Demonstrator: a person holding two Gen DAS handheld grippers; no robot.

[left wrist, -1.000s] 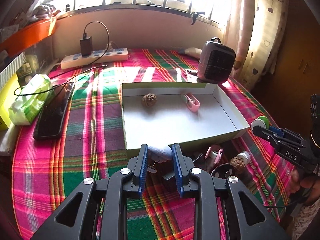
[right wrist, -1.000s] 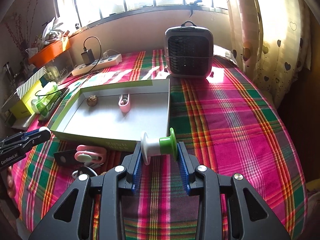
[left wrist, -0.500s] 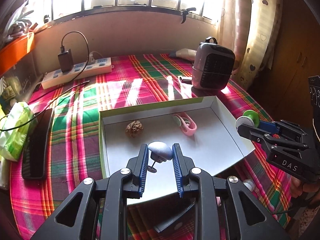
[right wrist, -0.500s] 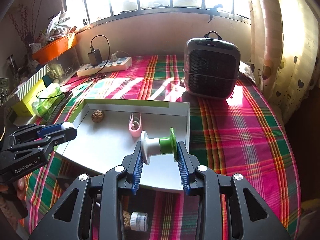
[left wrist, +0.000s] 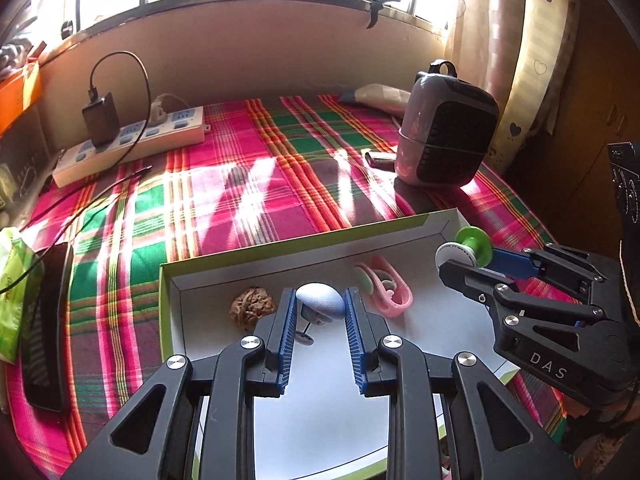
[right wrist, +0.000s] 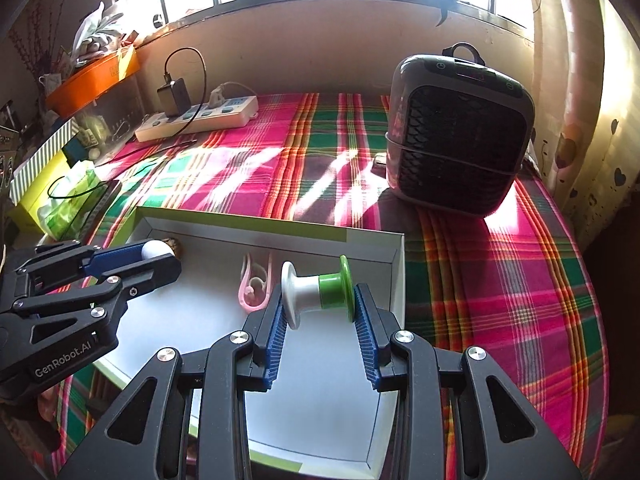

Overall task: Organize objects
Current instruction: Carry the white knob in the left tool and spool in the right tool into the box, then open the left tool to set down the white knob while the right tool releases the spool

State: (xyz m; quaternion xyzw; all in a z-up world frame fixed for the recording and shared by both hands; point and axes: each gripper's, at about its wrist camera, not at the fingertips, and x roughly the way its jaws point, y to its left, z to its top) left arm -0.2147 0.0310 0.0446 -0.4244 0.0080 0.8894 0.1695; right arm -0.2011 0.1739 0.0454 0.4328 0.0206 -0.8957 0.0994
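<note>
My left gripper [left wrist: 319, 306] is shut on a pale blue egg-shaped object [left wrist: 320, 302] and holds it above the white tray [left wrist: 280, 258]. My right gripper [right wrist: 318, 302] is shut on a white and green spool [right wrist: 316, 290] over the tray's right half [right wrist: 372, 258]. A walnut [left wrist: 253, 308] and a pink clip [left wrist: 386, 290] lie in the tray. In the right wrist view the left gripper [right wrist: 160, 256] with the blue object is at the left, the clip [right wrist: 256, 286] beside the spool.
A grey fan heater [right wrist: 460, 136] stands at the back right on the plaid cloth [left wrist: 248, 184]. A power strip [left wrist: 132, 144] with charger lies at the back left. A phone [left wrist: 44, 320] and green tissue pack [left wrist: 14, 292] lie at the left.
Both grippers have moved forward over the tray with their objects still held. The small objects in front of the tray have dropped out of view.
</note>
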